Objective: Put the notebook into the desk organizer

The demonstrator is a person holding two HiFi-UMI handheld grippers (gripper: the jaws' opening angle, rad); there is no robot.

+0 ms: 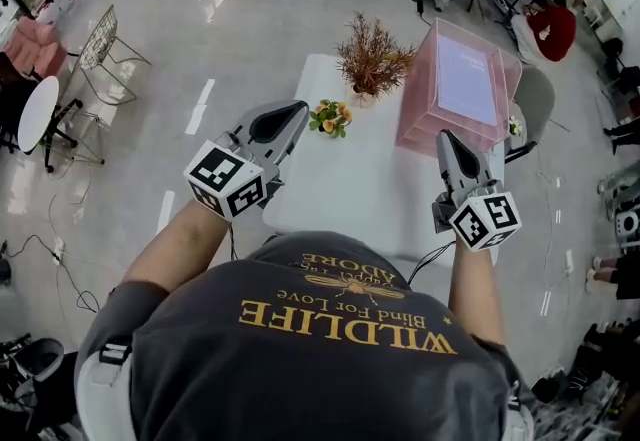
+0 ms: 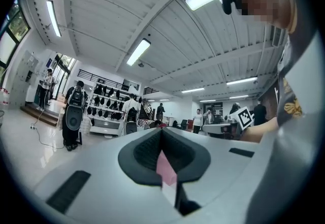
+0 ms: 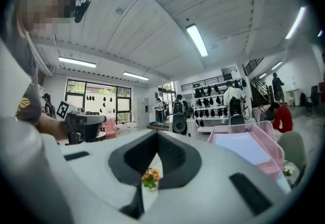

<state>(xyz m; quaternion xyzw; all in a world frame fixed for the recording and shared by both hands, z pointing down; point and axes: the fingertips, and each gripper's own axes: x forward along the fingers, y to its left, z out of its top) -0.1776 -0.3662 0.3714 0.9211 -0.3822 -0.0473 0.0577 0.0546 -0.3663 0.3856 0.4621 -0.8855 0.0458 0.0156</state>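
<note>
Right gripper (image 1: 445,139) jaws pressed together, empty; left gripper (image 1: 297,111) likewise closed, nothing between. Notebook (image 1: 468,79) lies inside pink desk organizer (image 1: 415,119) at right side of table (image 1: 330,189). Table near edge hidden behind person's shirt (image 1: 330,329). Count: one notebook, one organizer, two plants: dried bouquet (image 1: 372,57), small orange flowers (image 1: 331,117).

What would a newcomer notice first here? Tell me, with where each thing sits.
The pink desk organizer at the far right of the white table draws the eye first, with a pale notebook inside it. Next come the reddish dried plant at the table's far edge and the small orange flowers before it. Nearer the person, the left gripper and right gripper hover, shut and empty.
</note>
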